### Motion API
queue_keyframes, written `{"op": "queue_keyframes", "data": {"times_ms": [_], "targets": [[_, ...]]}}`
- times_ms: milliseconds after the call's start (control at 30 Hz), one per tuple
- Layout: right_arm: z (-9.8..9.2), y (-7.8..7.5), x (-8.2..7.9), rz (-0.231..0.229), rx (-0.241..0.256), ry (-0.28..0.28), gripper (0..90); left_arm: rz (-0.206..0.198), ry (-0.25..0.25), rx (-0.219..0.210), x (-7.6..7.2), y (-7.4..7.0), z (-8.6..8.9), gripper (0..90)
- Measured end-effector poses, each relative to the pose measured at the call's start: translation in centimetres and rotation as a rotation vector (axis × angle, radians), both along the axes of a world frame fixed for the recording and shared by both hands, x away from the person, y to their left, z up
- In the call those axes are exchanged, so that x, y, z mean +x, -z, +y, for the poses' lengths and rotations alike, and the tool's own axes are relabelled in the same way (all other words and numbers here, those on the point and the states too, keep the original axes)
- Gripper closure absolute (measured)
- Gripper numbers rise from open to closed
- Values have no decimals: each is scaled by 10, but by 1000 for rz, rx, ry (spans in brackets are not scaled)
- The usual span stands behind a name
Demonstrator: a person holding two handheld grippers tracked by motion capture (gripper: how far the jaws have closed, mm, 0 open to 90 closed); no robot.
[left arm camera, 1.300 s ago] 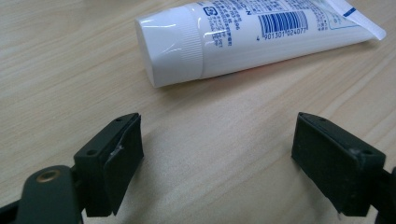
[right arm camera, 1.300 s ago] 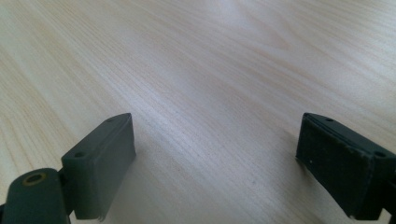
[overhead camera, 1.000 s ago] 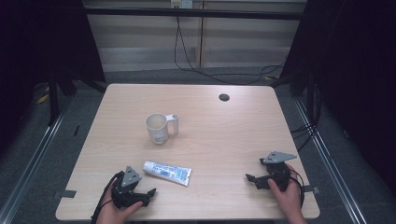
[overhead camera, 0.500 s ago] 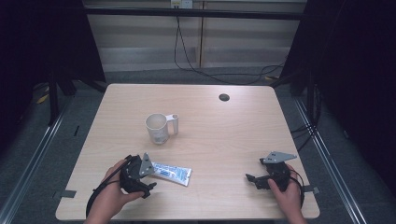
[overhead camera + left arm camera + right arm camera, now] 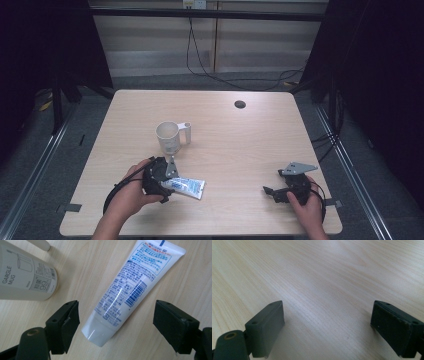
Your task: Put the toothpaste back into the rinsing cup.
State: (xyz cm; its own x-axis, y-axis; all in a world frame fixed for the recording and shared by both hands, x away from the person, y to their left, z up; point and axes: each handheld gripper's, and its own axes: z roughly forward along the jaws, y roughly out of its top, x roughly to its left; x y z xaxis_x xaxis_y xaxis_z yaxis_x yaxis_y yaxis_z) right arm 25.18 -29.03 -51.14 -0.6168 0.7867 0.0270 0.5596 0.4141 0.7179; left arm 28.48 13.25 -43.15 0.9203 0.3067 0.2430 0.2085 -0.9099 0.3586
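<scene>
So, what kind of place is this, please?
Probably a recording bench in a lab, not a home: a bare wooden table framed by dark curtains, cables trailing on the floor behind, with a mug and a tube as props.

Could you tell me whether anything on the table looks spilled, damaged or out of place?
Nothing stands out. The mug stands upright, and the tube lies flat on the table, capped and intact, between the open jaws of the left tool. The right tool is open over bare wood.

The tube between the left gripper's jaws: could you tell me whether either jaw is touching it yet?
Apart. In the left gripper view, bare table shows between the tube and each jaw of the open left gripper.
</scene>
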Motion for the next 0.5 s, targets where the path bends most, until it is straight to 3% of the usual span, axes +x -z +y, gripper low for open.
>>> {"op": "queue_keyframes", "data": {"times_ms": [500], "targets": [[0, 0, 0, 1, 1, -1, 111, 33, 51, 42, 14, 4, -24, 214]]}}
